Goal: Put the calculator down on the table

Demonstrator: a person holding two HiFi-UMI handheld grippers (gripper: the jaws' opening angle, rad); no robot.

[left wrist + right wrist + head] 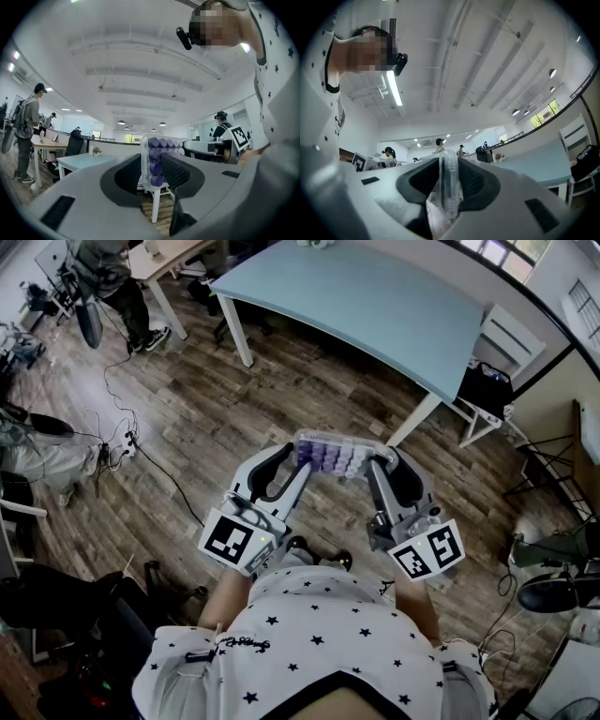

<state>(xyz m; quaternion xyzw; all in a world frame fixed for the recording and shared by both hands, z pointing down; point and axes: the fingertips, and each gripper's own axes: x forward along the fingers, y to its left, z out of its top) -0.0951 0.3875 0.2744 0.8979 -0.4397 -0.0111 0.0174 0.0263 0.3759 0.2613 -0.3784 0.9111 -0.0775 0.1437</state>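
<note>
The calculator (337,457), a clear case with rows of purple keys, hangs in the air over the wooden floor, in front of the person's chest. My left gripper (302,463) is shut on its left end and my right gripper (373,465) on its right end. In the left gripper view the calculator (157,161) stands on edge between the pads, keys showing. The right gripper view shows only the calculator's clear edge (450,187), pinched between the dark pads. The light blue table (375,306) stands beyond the calculator, a step away.
A white chair (511,338) and a black bag (486,388) sit at the table's right end. Cables (141,442) trail over the floor at the left. A person (112,287) stands by a wooden desk (164,259) at the far left. Office chairs (553,568) stand at the right.
</note>
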